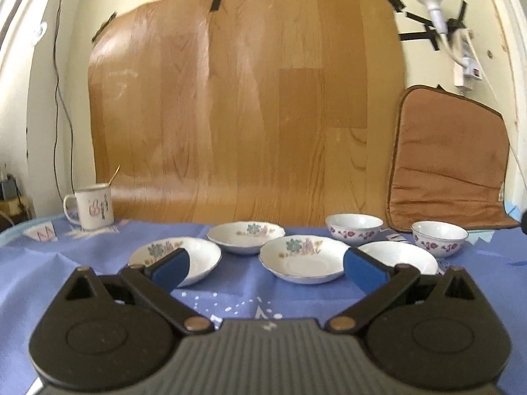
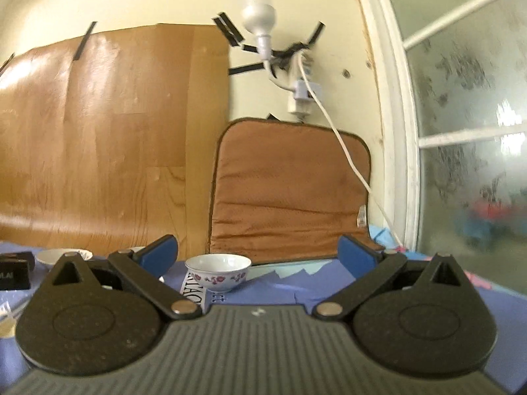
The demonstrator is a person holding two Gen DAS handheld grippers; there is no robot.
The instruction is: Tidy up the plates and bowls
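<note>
In the left wrist view several white plates with flower prints lie on the blue cloth: one at the left (image 1: 201, 256), one behind (image 1: 245, 237), one in the middle (image 1: 304, 258) and a plain one at the right (image 1: 400, 256). Two small bowls with red flowers stand behind, one (image 1: 354, 227) and one further right (image 1: 439, 237). My left gripper (image 1: 266, 265) is open and empty, low over the cloth before the middle plate. My right gripper (image 2: 258, 251) is open and empty, with a red-flowered bowl (image 2: 218, 271) just ahead between its fingers.
An enamel mug (image 1: 94, 209) stands at the far left of the table. A brown cushion (image 1: 448, 161) leans on the wall at the right, also in the right wrist view (image 2: 290, 191). A wood-pattern sheet (image 1: 243, 108) covers the wall. A white cable (image 2: 349, 151) hangs by the window.
</note>
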